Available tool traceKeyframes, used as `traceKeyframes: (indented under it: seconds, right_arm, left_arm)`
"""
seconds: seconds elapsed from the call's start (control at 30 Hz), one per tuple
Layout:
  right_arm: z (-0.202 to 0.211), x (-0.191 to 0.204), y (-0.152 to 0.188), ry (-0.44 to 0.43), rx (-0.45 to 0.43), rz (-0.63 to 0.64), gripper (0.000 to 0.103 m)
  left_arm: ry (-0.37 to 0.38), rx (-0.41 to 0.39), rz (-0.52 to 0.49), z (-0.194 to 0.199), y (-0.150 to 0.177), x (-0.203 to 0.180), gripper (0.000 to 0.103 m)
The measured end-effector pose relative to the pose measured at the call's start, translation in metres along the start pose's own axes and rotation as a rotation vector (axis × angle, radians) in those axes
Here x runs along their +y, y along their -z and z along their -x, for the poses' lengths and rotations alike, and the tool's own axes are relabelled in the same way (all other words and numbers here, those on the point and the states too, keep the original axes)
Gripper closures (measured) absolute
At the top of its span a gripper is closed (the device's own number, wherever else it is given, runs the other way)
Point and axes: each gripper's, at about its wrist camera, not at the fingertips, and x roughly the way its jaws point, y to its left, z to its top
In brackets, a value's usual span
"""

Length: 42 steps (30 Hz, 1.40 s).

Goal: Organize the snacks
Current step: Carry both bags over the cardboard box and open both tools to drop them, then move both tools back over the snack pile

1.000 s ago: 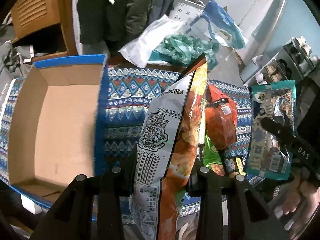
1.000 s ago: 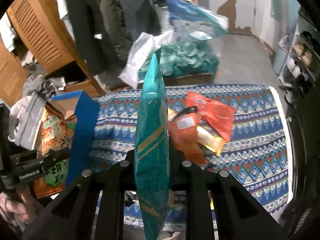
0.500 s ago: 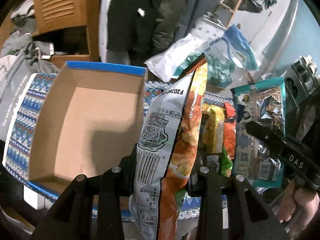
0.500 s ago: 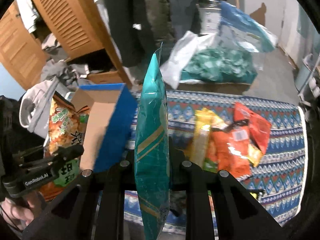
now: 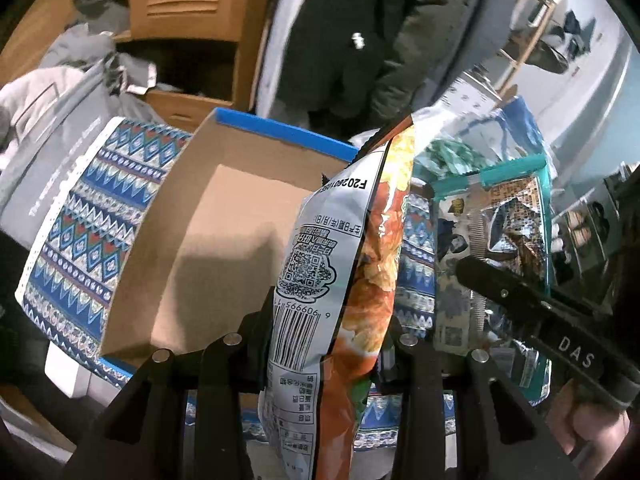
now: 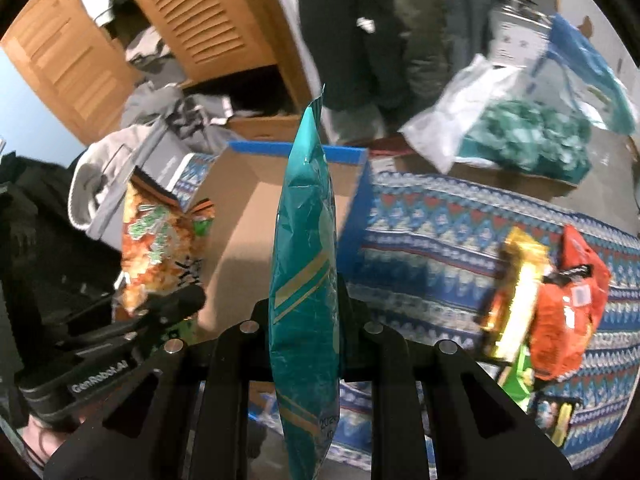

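My left gripper [image 5: 328, 320] is shut on an orange and silver snack bag [image 5: 344, 264], held upright just right of the open cardboard box [image 5: 224, 240] with blue outer walls. My right gripper [image 6: 306, 312] is shut on a teal snack bag [image 6: 306, 240], held upright in front of the same box [image 6: 248, 216]. In the left wrist view the teal bag [image 5: 496, 240] and the right gripper [image 5: 532, 312] are at the right. In the right wrist view the orange bag [image 6: 160, 248] and the left gripper [image 6: 156, 316] are at the left. The box is empty inside.
The box stands on a blue patterned cloth [image 6: 432, 248]. Several loose snack bags, orange [image 6: 568, 304] and yellow [image 6: 516, 288], lie at the cloth's right. Behind are a wooden louvred cabinet [image 6: 208, 28], hanging coats, grey clothes [image 5: 60, 92] and a plastic bag with green contents [image 6: 528, 136].
Both grippers have swung left with their bags. The box has come to the middle of both views and the loose snacks have slid to the right.
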Motion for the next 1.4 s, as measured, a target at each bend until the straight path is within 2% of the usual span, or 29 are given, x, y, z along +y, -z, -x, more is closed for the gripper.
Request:
traceKeyframes:
  seconds: [0.3, 0.53, 0.63, 0.7, 0.8, 1.07, 1.33, 1.4]
  right_arm:
    - [-0.034, 0.036, -0.009, -0.053, 0.052, 0.015, 0.086]
    - [-0.053, 0.048, -0.007, -0.044, 0.085, 0.031, 0.086]
    - [-0.054, 0.048, -0.008, -0.039, 0.082, 0.029, 0.081]
    - [-0.052, 0.047, -0.009, -0.029, 0.071, 0.028, 0.066]
    - [-0.046, 0.045, -0.011, -0.008, 0.048, 0.031, 0.054]
    - [-0.032, 0.037, -0.011, 0.023, 0.020, 0.033, 0.042]
    - [-0.013, 0.011, -0.003, 0.075, 0.004, 0.020, 0.041]
    - [-0.008, 0.003, -0.001, 0.087, -0.002, 0.012, 0.037]
  left_arm:
    - [-0.016, -0.001, 0.070, -0.004, -0.001, 0.037, 0.066]
    - [-0.027, 0.000, 0.119, -0.007, -0.001, 0.054, 0.065]
    - [-0.035, -0.001, 0.137, -0.007, -0.002, 0.055, 0.062]
    - [-0.043, -0.002, 0.140, -0.007, -0.003, 0.055, 0.055]
    - [-0.044, -0.007, 0.133, -0.006, -0.003, 0.053, 0.052]
    - [-0.034, 0.000, 0.127, -0.006, -0.002, 0.045, 0.042]
    - [-0.013, -0.003, 0.087, -0.003, -0.001, 0.023, 0.037]
    - [-0.005, 0.002, 0.067, -0.003, 0.000, 0.014, 0.037]
